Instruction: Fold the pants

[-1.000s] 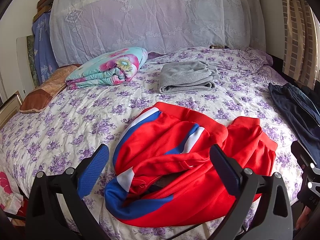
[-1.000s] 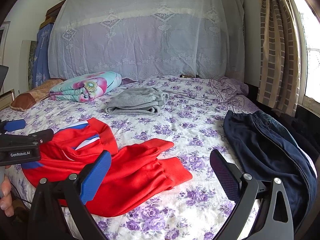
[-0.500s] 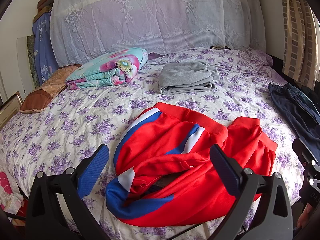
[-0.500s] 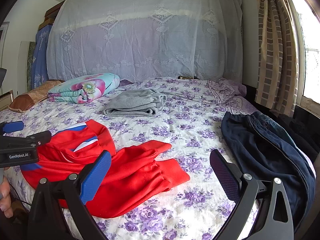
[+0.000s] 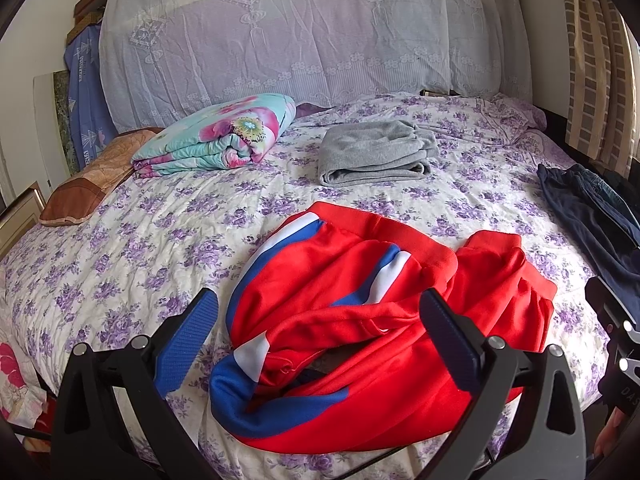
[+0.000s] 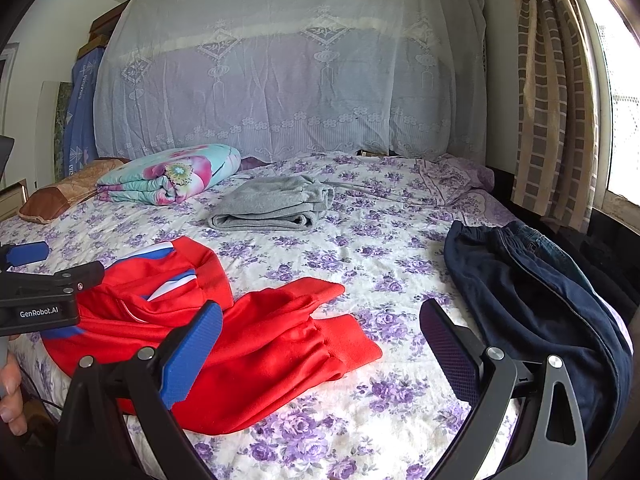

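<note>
Crumpled red track pants (image 5: pixel 360 312) with blue and white side stripes lie in a heap near the front edge of the bed; the right wrist view shows the red pants (image 6: pixel 256 344) with two cuffed leg ends toward the right. My left gripper (image 5: pixel 316 340) hovers open above the heap, holding nothing. My right gripper (image 6: pixel 320 348) is also open and empty, over the bed just right of the leg cuffs. The left gripper's body (image 6: pixel 40 296) shows at the left edge of the right wrist view.
Folded grey pants (image 5: pixel 372 152) rest mid-bed. A rolled floral quilt (image 5: pixel 216 136) and brown pillow (image 5: pixel 92 176) lie back left. Dark navy pants (image 6: pixel 532 300) are piled on the bed's right side. Lace-draped headboard (image 6: pixel 288 80) behind; curtain (image 6: pixel 556 100) at right.
Both views have shifted only slightly: the right gripper rose a little and eased back. The pants have not moved and both grippers stay open.
</note>
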`<state>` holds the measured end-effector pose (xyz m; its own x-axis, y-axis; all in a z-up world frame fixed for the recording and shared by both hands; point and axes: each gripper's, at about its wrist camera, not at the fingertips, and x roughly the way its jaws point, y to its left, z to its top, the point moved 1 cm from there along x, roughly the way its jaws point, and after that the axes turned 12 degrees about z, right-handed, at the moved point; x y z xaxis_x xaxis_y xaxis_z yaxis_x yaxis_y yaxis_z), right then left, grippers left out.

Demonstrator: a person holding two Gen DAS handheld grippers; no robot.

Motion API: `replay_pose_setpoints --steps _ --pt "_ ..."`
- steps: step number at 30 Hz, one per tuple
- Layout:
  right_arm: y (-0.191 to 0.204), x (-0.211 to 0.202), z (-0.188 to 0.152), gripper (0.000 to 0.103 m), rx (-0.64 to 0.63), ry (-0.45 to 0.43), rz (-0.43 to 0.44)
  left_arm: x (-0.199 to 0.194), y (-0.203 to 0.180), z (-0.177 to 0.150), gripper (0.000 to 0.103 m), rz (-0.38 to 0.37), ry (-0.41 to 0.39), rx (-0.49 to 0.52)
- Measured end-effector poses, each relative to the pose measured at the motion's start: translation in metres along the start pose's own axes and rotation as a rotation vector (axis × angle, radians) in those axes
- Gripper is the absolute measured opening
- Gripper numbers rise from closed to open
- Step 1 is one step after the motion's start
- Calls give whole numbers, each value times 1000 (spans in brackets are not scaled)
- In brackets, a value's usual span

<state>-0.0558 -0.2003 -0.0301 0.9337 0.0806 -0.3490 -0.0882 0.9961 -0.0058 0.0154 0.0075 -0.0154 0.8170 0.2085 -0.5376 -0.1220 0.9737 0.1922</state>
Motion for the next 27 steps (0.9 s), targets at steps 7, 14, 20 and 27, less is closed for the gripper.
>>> replay_pose_setpoints --steps 7,14,20,27 --pt "0 0 0 99 0 0 1 0 0 -1 98 -2 1 2" --pt "0 1 -2 99 1 4 2 1 0 -4 98 0 7 3" --pt "1 3 -5 99 3 10 4 2 0 -5 98 0 7 4" --pt "0 5 -8 99 5 14 3 11 -5 -8 98 21 19 56"
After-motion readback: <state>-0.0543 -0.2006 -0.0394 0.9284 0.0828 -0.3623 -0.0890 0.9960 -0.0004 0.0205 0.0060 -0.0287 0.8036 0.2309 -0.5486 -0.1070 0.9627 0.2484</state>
